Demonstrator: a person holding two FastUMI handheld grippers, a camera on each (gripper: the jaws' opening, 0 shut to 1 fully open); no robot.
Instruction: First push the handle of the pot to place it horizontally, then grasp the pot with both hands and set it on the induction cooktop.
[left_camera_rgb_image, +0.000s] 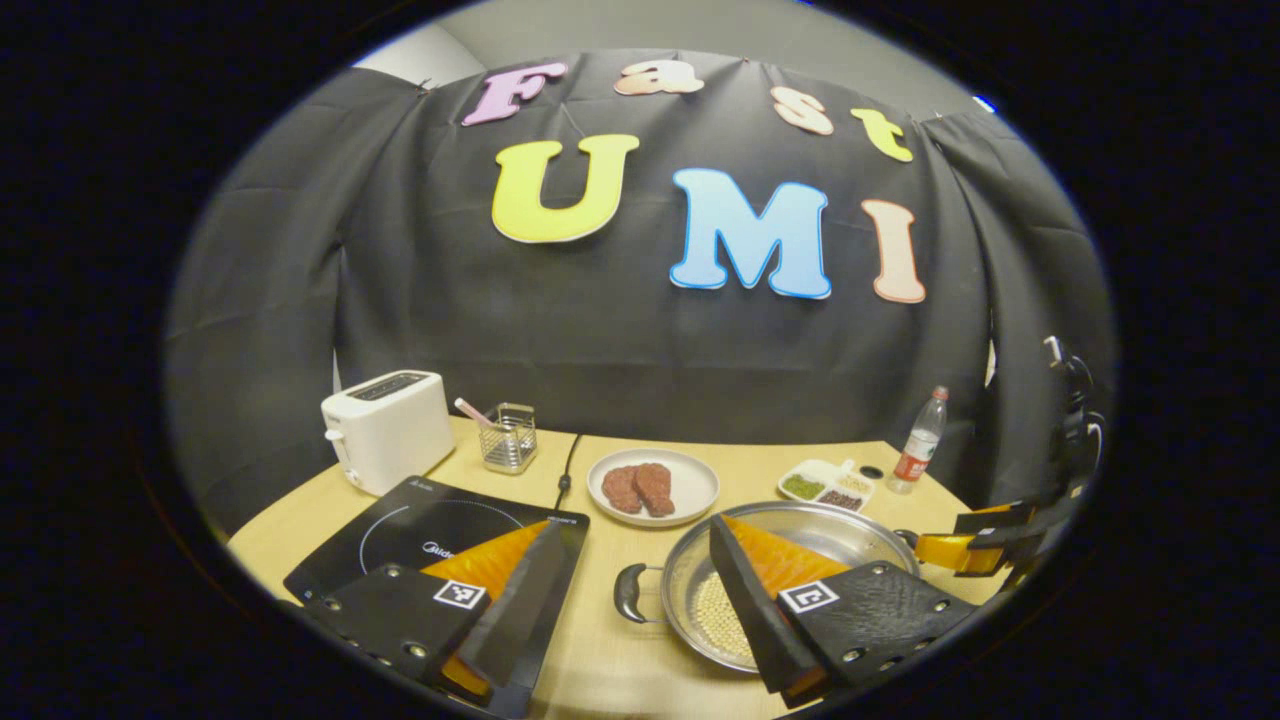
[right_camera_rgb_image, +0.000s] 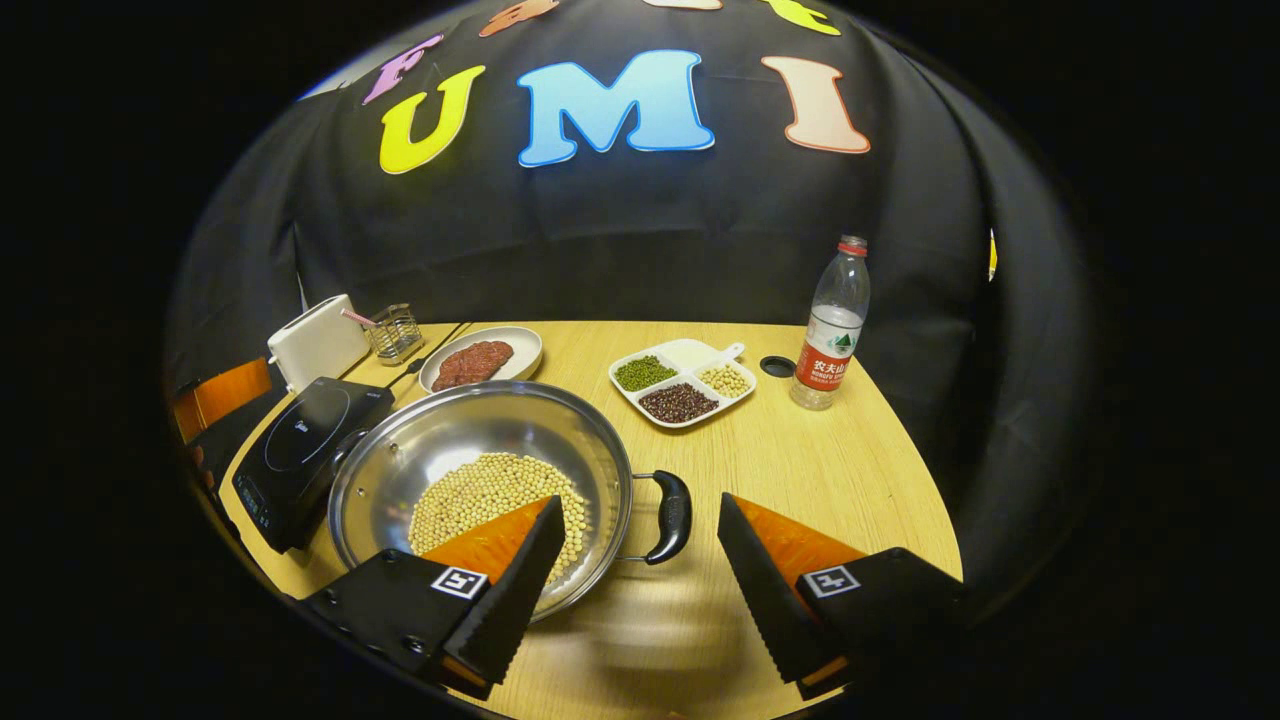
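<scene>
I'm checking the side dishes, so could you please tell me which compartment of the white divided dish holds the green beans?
In the white divided dish, the green beans fill the compartment nearest the white plate of meat; the others hold dark reddish beans and pale beans.

We are looking at a staged kitchen corner set up inside a recording booth, not a lived-in home. A black cloth wall (left_camera_rgb_image: 640, 360) hangs in folds behind a light wooden round-edged table (right_camera_rgb_image: 820, 470), closing the space off like a studio set. On the table we see kitchen gear laid out as props: a black glass induction cooktop (left_camera_rgb_image: 420, 535), a white two-slot toaster (left_camera_rgb_image: 388, 428), a small wire utensil basket (left_camera_rgb_image: 508, 438), a white round plate with slices of red meat (left_camera_rgb_image: 652, 486), a white divided dish of beans (right_camera_rgb_image: 682, 384), a clear plastic water bottle (right_camera_rgb_image: 830, 325), and a shiny steel two-handled pot holding pale beans (right_camera_rgb_image: 485, 480).
</scene>
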